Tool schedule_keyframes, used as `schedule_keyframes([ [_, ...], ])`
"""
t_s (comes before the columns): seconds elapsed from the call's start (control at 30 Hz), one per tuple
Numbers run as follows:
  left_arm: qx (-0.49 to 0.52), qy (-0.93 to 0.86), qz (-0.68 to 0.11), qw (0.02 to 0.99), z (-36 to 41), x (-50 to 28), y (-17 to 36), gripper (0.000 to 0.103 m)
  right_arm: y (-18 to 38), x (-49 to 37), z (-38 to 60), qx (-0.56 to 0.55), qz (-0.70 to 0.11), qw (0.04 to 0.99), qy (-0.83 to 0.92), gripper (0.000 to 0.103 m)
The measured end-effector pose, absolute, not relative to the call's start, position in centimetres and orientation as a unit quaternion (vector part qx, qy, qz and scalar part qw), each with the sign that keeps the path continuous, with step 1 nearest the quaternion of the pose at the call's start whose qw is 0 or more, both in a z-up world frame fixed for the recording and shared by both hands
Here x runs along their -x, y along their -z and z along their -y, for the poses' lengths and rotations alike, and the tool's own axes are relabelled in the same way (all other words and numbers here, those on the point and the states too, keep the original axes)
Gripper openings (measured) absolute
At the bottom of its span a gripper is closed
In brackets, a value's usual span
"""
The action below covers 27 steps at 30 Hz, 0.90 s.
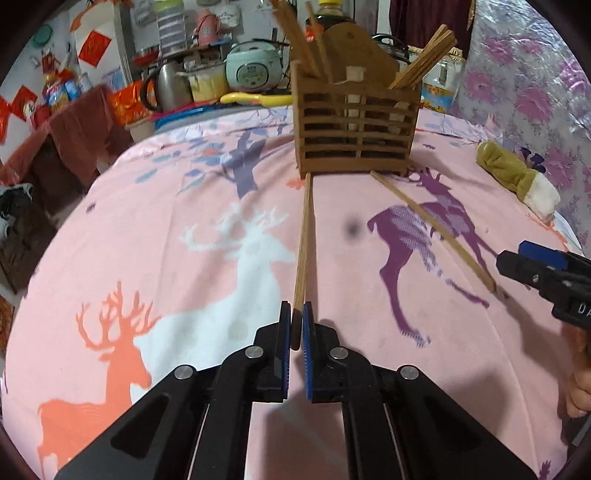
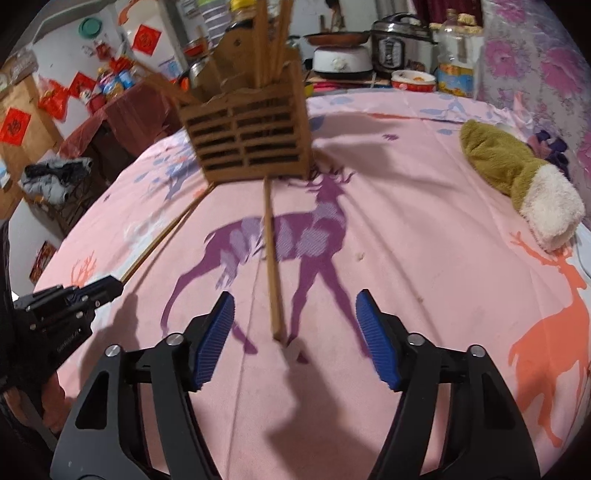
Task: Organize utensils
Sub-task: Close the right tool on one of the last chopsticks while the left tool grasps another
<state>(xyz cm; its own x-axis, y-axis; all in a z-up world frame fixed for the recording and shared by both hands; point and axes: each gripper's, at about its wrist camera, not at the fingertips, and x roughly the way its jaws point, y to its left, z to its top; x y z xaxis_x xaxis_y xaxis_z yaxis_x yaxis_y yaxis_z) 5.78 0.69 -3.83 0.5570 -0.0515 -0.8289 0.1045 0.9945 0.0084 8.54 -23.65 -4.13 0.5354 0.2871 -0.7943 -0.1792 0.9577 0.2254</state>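
Pink cloth (image 1: 207,177) printed with deer covers the tabletop where we work. At its far side stands a slatted wooden utensil holder (image 1: 356,133), upright, with bundles of chopsticks (image 1: 295,33) leaning out of its left and right compartments.

Left gripper (image 1: 295,325): our blue-padded fingers (image 1: 284,328) are pressed together on the near end of a pair of chopsticks (image 1: 304,236). The pair lies flat on the cloth, running straight away from us, far tips touching the base of the holder.

Right gripper (image 2: 293,332): fingers (image 2: 218,332) stand apart, nothing pinched. Between them, on the cloth, lies the near end of a second pair of chopsticks (image 2: 271,258); the pads touch neither stick. This pair also reaches to the foot of the holder, crossing the purple deer print (image 2: 295,236).

From the left wrist view the second pair lies diagonally to the right, with the right gripper just beside its near end. A hand (image 1: 580,380) shows behind that gripper.

An olive and cream plush mitt (image 2: 517,177) rests at the cloth's right edge, well apart from the sticks. Rice cooker (image 1: 251,70), kettle (image 1: 170,85) and bottles crowd the background.
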Motion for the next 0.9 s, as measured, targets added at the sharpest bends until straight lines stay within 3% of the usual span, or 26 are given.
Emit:
schedule_keyframes([
  [0.23,-0.007,0.044,-0.490,0.871,-1.4,-6.2,4.7,0.009,5.4,-8.4,22.1,-0.027,-0.486,0.861,-0.150,0.050],
  [0.27,-0.009,0.043,-0.490,0.870,-1.3,-6.2,4.7,0.011,5.5,-8.5,22.2,-0.029,-0.487,0.860,-0.150,0.049],
  [0.33,-0.017,0.038,-0.491,0.870,-1.1,-6.2,4.8,0.027,5.7,-8.6,22.3,-0.032,-0.491,0.858,-0.149,0.044],
  [0.5,-0.034,0.031,-0.488,0.871,-0.7,-6.1,5.0,0.031,6.1,-8.5,21.8,-0.007,-0.490,0.861,-0.137,0.022],
  [0.57,-0.036,0.032,-0.487,0.872,-0.6,-6.1,5.0,0.030,6.1,-8.3,21.5,0.007,-0.486,0.862,-0.141,0.007],
  [0.63,-0.032,0.039,-0.486,0.873,-0.7,-6.0,4.9,0.006,6.0,-8.1,21.3,0.016,-0.484,0.863,-0.144,0.006],
  [0.9,-0.007,0.040,-0.416,0.909,-1.5,-4.4,1.7,0.006,3.6,-6.8,22.1,0.001,-0.434,0.889,-0.149,0.006],
])
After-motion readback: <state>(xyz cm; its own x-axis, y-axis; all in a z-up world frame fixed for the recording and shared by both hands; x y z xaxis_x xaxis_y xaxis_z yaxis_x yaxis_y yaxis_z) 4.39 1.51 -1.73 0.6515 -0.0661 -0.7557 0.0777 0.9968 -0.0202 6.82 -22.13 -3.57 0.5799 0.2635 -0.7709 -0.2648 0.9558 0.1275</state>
